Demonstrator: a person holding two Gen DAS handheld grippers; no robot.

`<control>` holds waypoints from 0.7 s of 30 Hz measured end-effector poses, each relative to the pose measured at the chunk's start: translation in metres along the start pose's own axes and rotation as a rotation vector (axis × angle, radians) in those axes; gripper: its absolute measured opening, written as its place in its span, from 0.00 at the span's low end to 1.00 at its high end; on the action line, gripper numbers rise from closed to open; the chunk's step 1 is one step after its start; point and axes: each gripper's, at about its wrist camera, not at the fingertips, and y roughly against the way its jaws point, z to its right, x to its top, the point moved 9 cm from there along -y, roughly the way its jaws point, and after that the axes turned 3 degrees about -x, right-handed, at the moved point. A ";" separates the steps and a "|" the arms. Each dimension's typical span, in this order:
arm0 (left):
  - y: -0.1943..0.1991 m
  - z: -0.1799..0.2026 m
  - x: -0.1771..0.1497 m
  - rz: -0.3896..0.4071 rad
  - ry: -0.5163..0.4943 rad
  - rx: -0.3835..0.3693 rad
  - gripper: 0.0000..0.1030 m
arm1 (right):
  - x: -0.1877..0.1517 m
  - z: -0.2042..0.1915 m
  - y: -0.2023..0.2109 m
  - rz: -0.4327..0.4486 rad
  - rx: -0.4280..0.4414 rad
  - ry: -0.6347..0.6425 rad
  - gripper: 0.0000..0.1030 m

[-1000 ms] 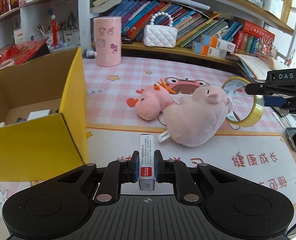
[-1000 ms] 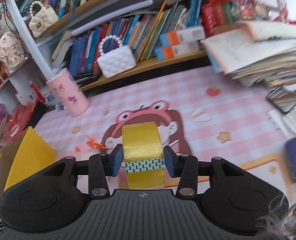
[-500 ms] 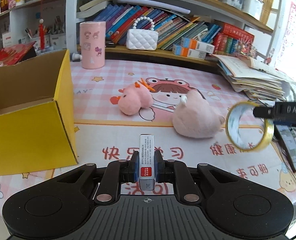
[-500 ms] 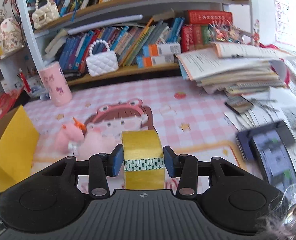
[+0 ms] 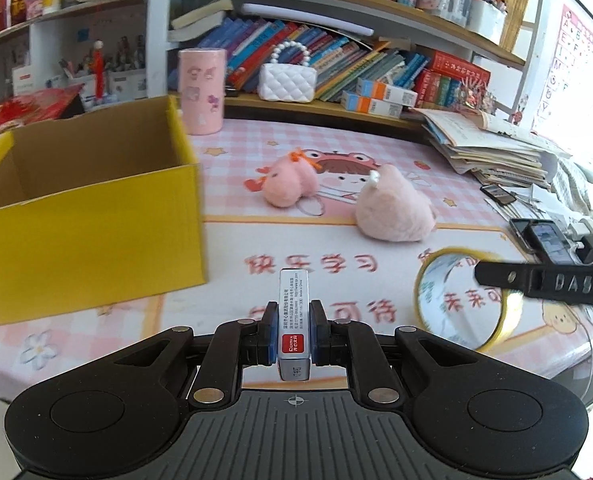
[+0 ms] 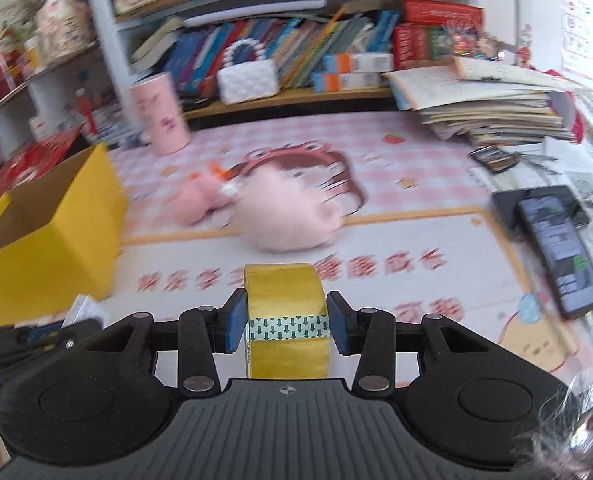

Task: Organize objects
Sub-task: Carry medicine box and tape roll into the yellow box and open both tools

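Left wrist view: the yellow cardboard box point(image 5: 88, 236) is cut off at the left edge and its floor is hidden behind its own front wall, so the contents can't be read. Left gripper point(image 5: 293, 330) is clamped on a small silver-white box point(image 5: 294, 312) with a red label near its lower end; fine print on it is too small to read, and its bottom end sits behind the pads. It is held upright above the printed mat point(image 5: 336, 264), to the right of the yellow box. Right gripper point(image 5: 544, 284) enters from the right edge, mostly out of frame; one black finger marked "DAS" crosses in front of the tape roll point(image 5: 468, 300), so from here the grip itself is masked. Right wrist view is motion-blurred: mat lettering is smeared and the two pink plush toys point(image 6: 288, 216) blur together. There the right gripper point(image 6: 287, 322) shows both blue pads pressed on the flat sides of the tape roll point(image 6: 286, 312), so it is closed on it. The roll is yellow-amber, with a white strip of green arrows across its face, held on edge above the mat, well clear of the yellow box point(image 6: 52, 240). Roll's lower part is hidden behind the gripper body. A phone point(image 6: 560, 252) lies at the right, screen lit.
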 end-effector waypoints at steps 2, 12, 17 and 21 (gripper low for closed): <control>0.011 -0.011 -0.005 0.004 0.008 0.013 0.13 | -0.009 -0.021 0.005 -0.012 0.028 0.031 0.39; 0.065 -0.065 -0.025 0.037 0.055 0.091 0.13 | -0.038 -0.113 0.026 -0.030 0.164 0.161 0.39; 0.086 -0.089 -0.034 0.053 0.077 0.124 0.13 | -0.050 -0.142 0.032 -0.037 0.205 0.190 0.39; 0.100 -0.105 -0.040 0.061 0.091 0.144 0.13 | -0.058 -0.163 0.037 -0.037 0.232 0.213 0.39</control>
